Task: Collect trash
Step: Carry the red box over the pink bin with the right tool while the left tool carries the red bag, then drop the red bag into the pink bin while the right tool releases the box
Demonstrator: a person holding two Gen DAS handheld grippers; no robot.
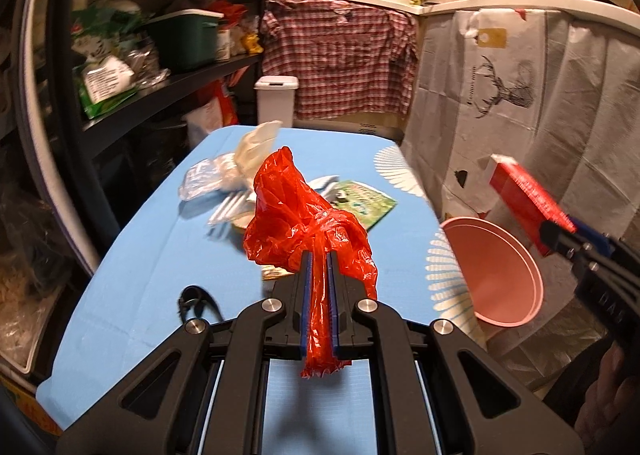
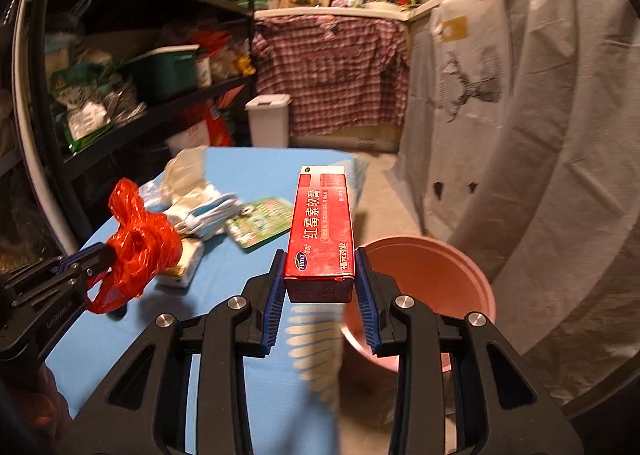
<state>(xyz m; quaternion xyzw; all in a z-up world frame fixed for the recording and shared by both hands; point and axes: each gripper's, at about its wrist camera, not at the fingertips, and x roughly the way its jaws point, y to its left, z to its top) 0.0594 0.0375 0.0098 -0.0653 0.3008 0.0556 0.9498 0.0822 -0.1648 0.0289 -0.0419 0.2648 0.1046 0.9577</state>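
At the far left stand dark shelves crowded with packets and a green tub. In front of them a table under a blue cloth carries the loose trash: crumpled white plastic, a green printed packet and a small white pack, all lying close together near the table's far half. A white lidded bin stands on the floor beyond the table's far end.

The left gripper is clamped on a red plastic bag — the bag's twisted neck runs between the blue pads and its crumpled body bulges out past the fingertips, raised clear of the cloth.

Further right, the right gripper pinches a red carton by its near end, the carton pointing away along the fingers. It hangs over the table's right edge — just beside a pink bucket on the floor below. Behind the bucket hangs a white sheet with a stag print.
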